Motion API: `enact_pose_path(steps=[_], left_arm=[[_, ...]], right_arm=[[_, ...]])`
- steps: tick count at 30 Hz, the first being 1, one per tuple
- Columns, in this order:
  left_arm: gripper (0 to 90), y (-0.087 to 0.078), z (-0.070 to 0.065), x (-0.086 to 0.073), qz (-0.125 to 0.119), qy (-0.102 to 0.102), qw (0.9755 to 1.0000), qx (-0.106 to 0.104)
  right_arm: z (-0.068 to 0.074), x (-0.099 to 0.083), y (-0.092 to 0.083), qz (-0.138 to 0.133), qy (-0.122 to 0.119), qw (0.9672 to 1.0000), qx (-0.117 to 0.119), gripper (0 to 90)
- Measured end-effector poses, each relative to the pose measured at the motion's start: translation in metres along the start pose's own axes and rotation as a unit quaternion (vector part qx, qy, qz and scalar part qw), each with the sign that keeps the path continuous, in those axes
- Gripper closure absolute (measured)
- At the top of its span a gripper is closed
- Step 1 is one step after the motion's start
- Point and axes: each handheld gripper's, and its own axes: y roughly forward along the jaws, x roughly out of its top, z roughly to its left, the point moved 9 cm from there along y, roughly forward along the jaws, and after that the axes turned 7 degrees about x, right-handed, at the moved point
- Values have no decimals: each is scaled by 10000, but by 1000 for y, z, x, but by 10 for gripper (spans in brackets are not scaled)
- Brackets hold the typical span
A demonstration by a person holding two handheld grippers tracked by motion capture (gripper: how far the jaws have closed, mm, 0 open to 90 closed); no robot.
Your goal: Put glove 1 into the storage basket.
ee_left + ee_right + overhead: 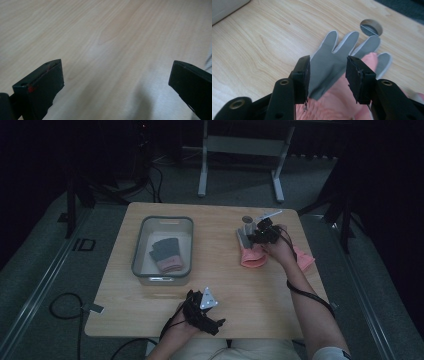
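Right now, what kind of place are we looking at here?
Probably a recording studio or lab set up for handling trials: a lone wooden table on grey carpet, dark curtains around it, cables on the floor, and a person's hand-held grippers working on gloves beside a grey bin.

floor marking (83, 244): "ID", dark letters on the grey floor left of the table
glove (329, 65): no print legible
bin (162, 222): no label legible
right gripper (328, 71): no marking legible
left gripper (116, 82): no marking legible, just a red fleck on one jaw
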Motion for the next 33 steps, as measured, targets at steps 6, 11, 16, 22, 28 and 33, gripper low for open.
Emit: enact_pose_path(steps=[6,11,16,22,28,33], left_arm=[[0,-3,2,-3,-175,57,9997,142],[0,-5,5,-2,-291,-8,9994,188],[0,-3,4,-4,-263,30,9995,179],[0,1,1,-5,-199,150,9996,144],[0,1,2,-5,-231,186,9993,207],[0,-1,6,-5,-241,107,9993,280]], right_arm=[[-7,-8,23,139,-182,9997,-56,530],[-7,-14,35,376,-518,9979,-59,510],[-6,-21,46,581,-609,9964,-65,568],[-1,-23,54,761,-265,9966,172,774],[-2,-19,44,416,356,9985,85,885],[6,-13,18,77,605,9981,131,892]])
